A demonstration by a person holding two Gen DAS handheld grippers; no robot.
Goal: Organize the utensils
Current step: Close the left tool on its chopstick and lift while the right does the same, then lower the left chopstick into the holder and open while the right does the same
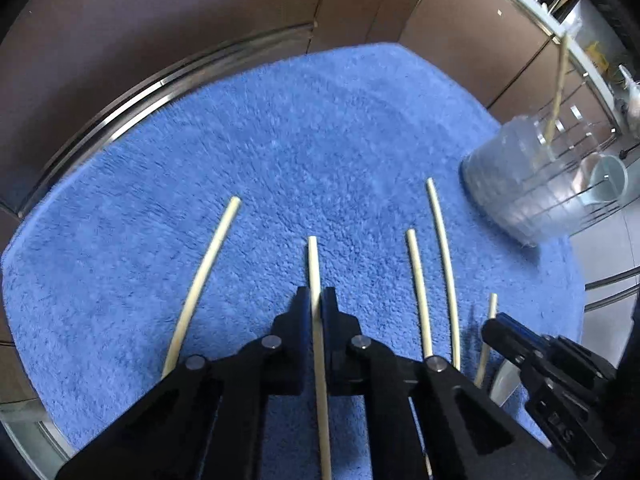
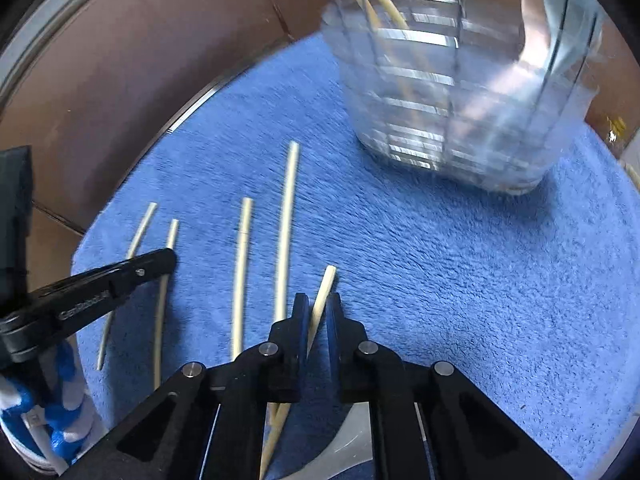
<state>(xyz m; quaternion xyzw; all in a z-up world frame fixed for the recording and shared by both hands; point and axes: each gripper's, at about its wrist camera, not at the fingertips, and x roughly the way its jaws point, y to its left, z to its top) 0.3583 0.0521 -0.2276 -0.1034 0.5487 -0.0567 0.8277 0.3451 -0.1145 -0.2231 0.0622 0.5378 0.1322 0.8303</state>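
The left tongs [image 1: 316, 300] are pressed together on a chopstick [image 1: 313, 264] that lies on the blue towel [image 1: 280, 140]. The right tongs [image 2: 317, 308] are likewise pinching the rightmost chopstick [image 2: 325, 288], which also rests on the towel.

As for progress, I judge the job partly done. The clear cup [image 1: 516, 184] at the towel's far right corner already holds at least one stick [image 1: 558, 88], leaning out over its rim; the right wrist view suggests two in there, though blur makes the count unsure. Five remain on the towel, lying roughly side by side: the two now gripped, one far left [image 1: 208, 276], and a pair [image 1: 418, 292] between the two tongs. So those five are left to lift and drop into the cup, which stands well apart from them.

The towel covers a surface with a metal rim [image 1: 120, 108] along its far edge. Beyond it are brown cabinet fronts [image 1: 200, 8]. To the right there is a wire rack [image 1: 588, 136] with a mug [image 1: 608, 180] behind the cup. A blue-and-white cloth [image 2: 52, 420] shows at the lower left of the right wrist view.
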